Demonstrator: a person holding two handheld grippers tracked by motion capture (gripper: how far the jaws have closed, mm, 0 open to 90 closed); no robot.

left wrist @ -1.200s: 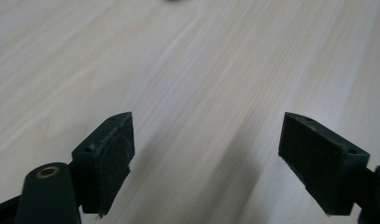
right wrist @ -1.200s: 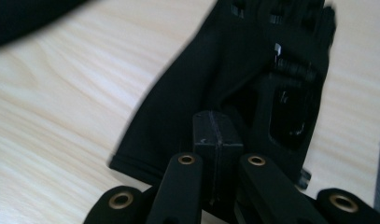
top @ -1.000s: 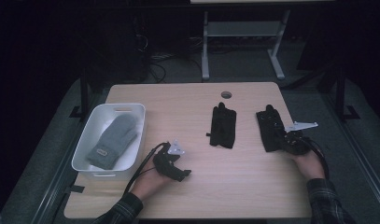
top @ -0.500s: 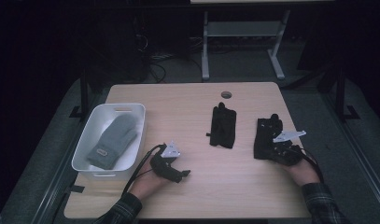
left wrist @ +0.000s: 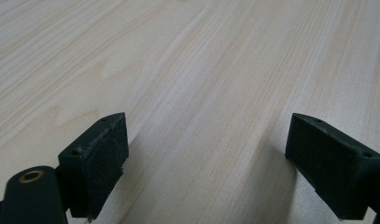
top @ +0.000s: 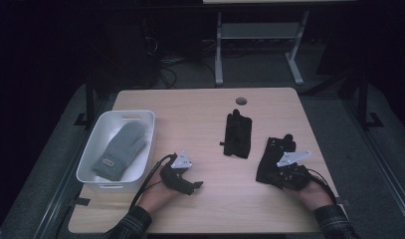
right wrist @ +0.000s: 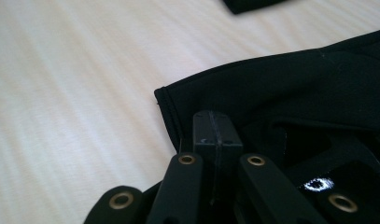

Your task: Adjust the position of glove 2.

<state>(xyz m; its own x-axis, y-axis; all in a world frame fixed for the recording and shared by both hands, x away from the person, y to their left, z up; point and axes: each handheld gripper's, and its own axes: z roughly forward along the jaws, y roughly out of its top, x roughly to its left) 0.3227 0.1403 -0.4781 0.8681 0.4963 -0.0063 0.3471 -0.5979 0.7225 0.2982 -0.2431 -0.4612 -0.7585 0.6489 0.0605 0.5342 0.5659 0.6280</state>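
A black glove (top: 270, 155) lies flat on the wooden table (top: 190, 114) at the right. My right gripper (top: 278, 175) is at its near edge; in the right gripper view the jaws (right wrist: 215, 128) are pressed together on the cuff of this black glove (right wrist: 281, 88). A second black glove (top: 238, 133) lies in the middle of the table, apart from both grippers. My left gripper (top: 194, 186) rests near the front at the left, and its jaws (left wrist: 206, 154) stand wide open over bare wood.
A white bin (top: 115, 115) stands at the table's left with a grey mitten (top: 119, 149) lying in it. A round cable hole (top: 241, 101) sits near the far edge. A metal frame (top: 259, 35) stands on the floor beyond the table.
My right gripper has slid toward the front and a little left, and the black glove came along with it. The left gripper stayed where it was.
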